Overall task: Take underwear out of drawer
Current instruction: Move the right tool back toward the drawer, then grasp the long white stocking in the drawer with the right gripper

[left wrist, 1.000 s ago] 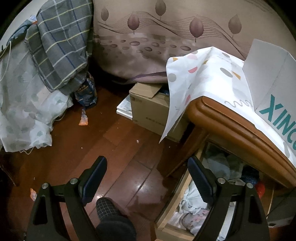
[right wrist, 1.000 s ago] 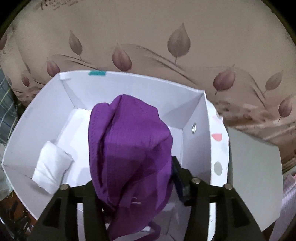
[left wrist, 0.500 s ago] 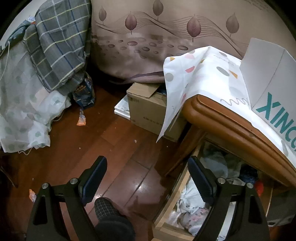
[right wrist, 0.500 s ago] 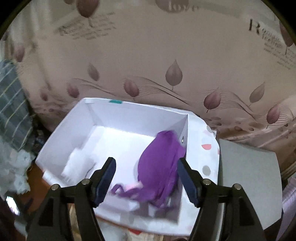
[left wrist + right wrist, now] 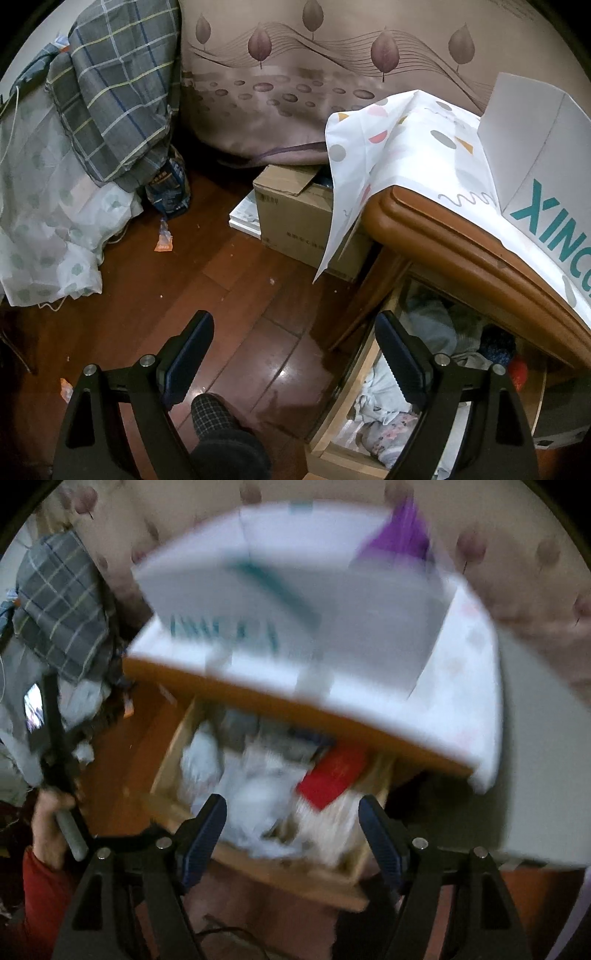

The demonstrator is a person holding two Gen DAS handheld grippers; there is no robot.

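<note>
The right wrist view is blurred by motion. My right gripper (image 5: 291,819) hangs over the pulled-out wooden drawer (image 5: 173,746), its jaws opening with nothing between them. Pale underwear and other clothes (image 5: 255,779) fill the drawer, with a red flat thing (image 5: 332,775) among them. The purple underwear (image 5: 399,535) lies in the white box (image 5: 295,602) on the nightstand top. My left gripper (image 5: 295,350) stands open and empty over the wooden floor, left of the drawer (image 5: 332,417), where light clothes (image 5: 391,428) show. The white box (image 5: 535,155) is at the far right there.
A wooden nightstand (image 5: 461,236) under a spotted cloth (image 5: 388,147) carries the box. A cardboard box (image 5: 295,214) stands on the floor behind it. A bed with plaid bedding (image 5: 110,92) is at the left. A foot in a checked slipper (image 5: 218,417) is below my left gripper.
My right gripper has let go of the purple underwear, which now lies in the white box, and has swung back and down over the drawer. The left gripper has stayed put.
</note>
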